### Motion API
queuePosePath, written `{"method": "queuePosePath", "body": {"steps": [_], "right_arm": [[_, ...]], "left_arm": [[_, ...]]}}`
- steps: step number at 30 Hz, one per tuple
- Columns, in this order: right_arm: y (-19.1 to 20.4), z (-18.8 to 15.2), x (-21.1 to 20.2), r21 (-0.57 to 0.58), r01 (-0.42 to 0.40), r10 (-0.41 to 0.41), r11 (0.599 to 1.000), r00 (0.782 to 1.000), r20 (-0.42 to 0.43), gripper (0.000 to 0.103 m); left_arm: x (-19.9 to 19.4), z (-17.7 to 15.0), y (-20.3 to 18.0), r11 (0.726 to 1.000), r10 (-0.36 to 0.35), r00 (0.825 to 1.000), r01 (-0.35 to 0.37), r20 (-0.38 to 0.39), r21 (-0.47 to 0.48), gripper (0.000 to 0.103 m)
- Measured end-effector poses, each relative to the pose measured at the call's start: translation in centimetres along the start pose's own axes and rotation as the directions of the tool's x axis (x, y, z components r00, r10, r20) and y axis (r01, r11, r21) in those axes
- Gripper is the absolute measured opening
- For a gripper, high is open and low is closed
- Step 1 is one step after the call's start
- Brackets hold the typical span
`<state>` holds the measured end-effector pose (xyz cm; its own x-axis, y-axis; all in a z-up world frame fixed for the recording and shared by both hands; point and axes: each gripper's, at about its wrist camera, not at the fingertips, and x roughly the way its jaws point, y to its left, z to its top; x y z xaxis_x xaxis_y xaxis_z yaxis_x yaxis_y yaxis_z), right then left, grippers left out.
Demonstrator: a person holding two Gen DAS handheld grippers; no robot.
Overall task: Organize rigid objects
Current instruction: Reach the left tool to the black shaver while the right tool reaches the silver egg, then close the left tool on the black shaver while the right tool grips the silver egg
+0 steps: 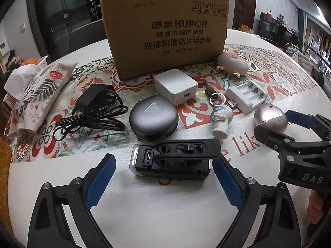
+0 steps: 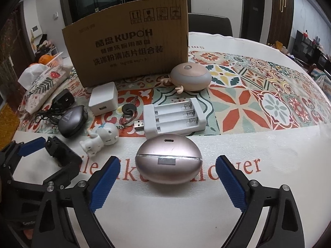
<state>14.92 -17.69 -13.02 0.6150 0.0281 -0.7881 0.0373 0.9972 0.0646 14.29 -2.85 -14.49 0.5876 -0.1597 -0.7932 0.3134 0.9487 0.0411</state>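
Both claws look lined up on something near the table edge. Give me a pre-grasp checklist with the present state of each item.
1. Left claw open around the black rectangular clip-on device: ok.
2. Left pads touching the device: cannot tell; its right end sits very near one pad.
3. Right claw open around the pink egg-shaped metallic case: ok, gaps on both sides.
4. White robot figurine outside the right claw's closing path: ok.
5. Brown cardboard box upright behind the items: ok.
6. Box open on top: cannot tell.
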Motion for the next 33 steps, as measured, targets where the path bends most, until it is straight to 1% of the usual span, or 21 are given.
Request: {"method": "queuePosePath", "body": {"steps": [3, 4, 6, 7, 8, 11, 13, 17, 23, 33], "right_arm": [[0.0, 0.0, 0.5, 0.003, -0.007, 0.007, 1.0, 1.0, -0.01, 0.091], [0.0, 0.0, 0.6, 0.003, -0.009, 0.009, 1.0, 1.0, -0.016, 0.089], [-0.1, 0.0, 0.9, 0.006, -0.014, 0.014, 1.0, 1.0, -0.026, 0.084], [-0.1, 0.0, 1.0, 0.008, -0.016, 0.016, 1.0, 0.999, -0.031, 0.083], [-0.1, 0.0, 1.0, 0.003, -0.009, 0.009, 1.0, 1.0, -0.023, 0.082], [-0.1, 0.0, 1.0, -0.003, -0.002, 0.002, 1.0, 1.0, -0.018, 0.075], [-0.1, -0.1, 0.9, -0.008, 0.006, -0.006, 1.0, 1.0, -0.01, 0.067], [-0.1, -0.2, 0.8, -0.014, 0.013, -0.013, 1.0, 1.0, -0.004, 0.067], [-0.1, -0.2, -0.1, -0.011, 0.0, 0.001, 1.0, 1.0, 0.013, 0.067], [0.3, -0.1, -2.3, -0.022, -0.008, 0.009, 1.0, 0.998, 0.07, 0.067]], "left_arm": [[0.2, 0.2, 0.1, 1.0, -0.01, 1.0, 0.01, -0.003, -0.005, 0.086], [0.3, 0.2, 0.1, 1.0, -0.011, 1.0, 0.011, -0.005, -0.006, 0.082], [0.5, 0.2, 0.1, 1.0, -0.023, 1.0, 0.023, -0.013, -0.008, 0.079], [0.5, 0.2, 0.1, 1.0, -0.028, 0.999, 0.028, -0.017, -0.01, 0.076], [0.6, 0.1, 0.0, 0.999, -0.033, 0.999, 0.033, -0.022, -0.011, 0.075], [0.6, 0.1, 0.0, 0.999, -0.037, 0.999, 0.036, -0.018, -0.02, 0.073], [0.5, 0.0, 0.0, 0.999, -0.034, 0.999, 0.033, -0.016, -0.025, 0.073], [0.4, -0.1, 0.1, 0.998, -0.028, 0.999, 0.028, -0.015, -0.047, 0.073], [-0.4, -0.4, 0.2, 0.996, -0.035, 0.999, 0.035, -0.004, -0.078, 0.073], [-3.3, 0.1, 0.3, 0.995, -0.003, 0.998, 0.01, 0.065, -0.098, 0.073]]}}
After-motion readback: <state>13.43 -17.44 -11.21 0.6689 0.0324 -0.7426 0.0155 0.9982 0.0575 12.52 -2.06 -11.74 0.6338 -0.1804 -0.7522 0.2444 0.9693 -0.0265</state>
